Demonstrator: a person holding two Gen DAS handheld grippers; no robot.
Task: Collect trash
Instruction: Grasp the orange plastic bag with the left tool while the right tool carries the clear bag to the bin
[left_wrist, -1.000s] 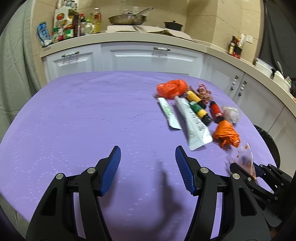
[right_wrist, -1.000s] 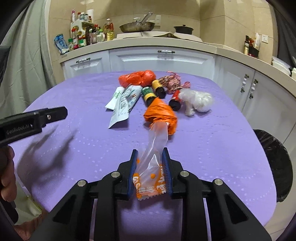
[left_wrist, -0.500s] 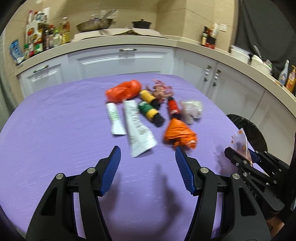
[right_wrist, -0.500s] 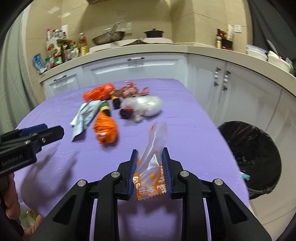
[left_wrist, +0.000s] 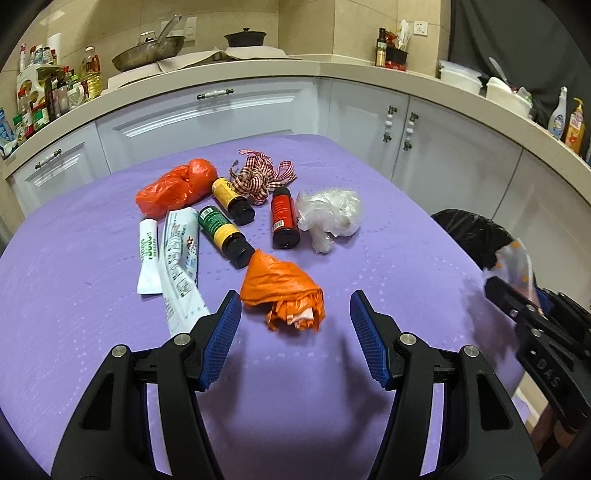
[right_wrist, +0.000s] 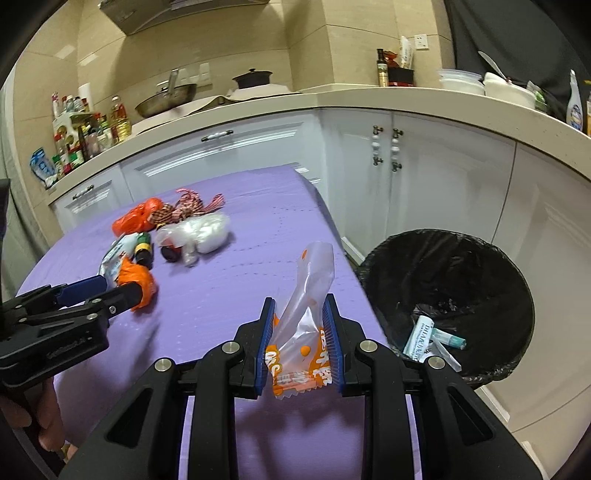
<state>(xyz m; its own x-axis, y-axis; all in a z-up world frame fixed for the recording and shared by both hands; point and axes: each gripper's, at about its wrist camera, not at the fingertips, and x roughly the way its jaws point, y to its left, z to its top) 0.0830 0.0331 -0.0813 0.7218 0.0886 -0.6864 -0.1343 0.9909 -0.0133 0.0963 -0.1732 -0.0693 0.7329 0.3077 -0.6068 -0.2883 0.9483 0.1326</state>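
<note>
A kitchen with white cabinets and a beige counter surrounds a desk (left_wrist: 92, 280) covered in purple cloth. The right tool (right_wrist: 300, 345) is clamped on a clear snack wrapper (right_wrist: 308, 302) with orange print, held upright above the desk's right edge, beside the black-lined trash bin (right_wrist: 450, 295) on the floor; the bin already holds a few scraps. The left tool (left_wrist: 295, 334) hangs above the desk with its jaws wide apart and nothing between them, a crumpled orange bag (left_wrist: 282, 291) lying just ahead of its blue pads. Farther back lie three small bottles (left_wrist: 282, 218), two flattened tubes (left_wrist: 179, 266), a red-orange bag (left_wrist: 177, 186), a checked ribbon (left_wrist: 260, 177) and a wad of clear plastic (left_wrist: 330, 216).
</note>
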